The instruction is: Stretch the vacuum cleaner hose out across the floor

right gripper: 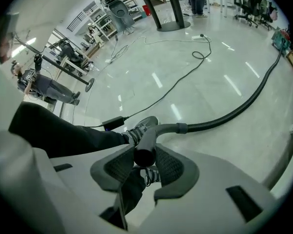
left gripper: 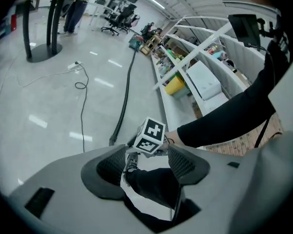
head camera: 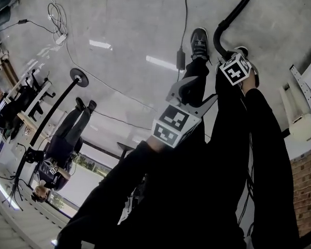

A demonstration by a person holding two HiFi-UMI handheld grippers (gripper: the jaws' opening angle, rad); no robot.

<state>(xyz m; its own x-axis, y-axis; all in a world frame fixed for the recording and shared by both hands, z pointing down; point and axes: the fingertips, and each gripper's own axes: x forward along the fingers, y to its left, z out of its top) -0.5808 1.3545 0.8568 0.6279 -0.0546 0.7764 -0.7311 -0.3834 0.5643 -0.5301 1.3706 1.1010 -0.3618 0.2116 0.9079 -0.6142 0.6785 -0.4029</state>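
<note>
The black vacuum hose (right gripper: 244,105) runs from the far right of the floor to a grey curved handle tube (right gripper: 154,133). My right gripper (right gripper: 145,158) is shut on the end of that tube, just above my shoe (right gripper: 142,126). In the head view the hose (head camera: 233,14) curves in from the top and ends beside the right gripper's marker cube (head camera: 234,69). My left gripper (left gripper: 149,152) hangs open with nothing between its pads, only my leg and the floor behind. It sits left of the right one (head camera: 193,93). The hose (left gripper: 124,99) stretches away over the floor.
A thin cable with a power adapter (right gripper: 112,122) crosses the floor near my feet. A power strip (head camera: 59,38) lies farther off. A round-based stand (head camera: 79,77) and another person (head camera: 62,139) are at the left. Storage shelves (left gripper: 200,67) line one side.
</note>
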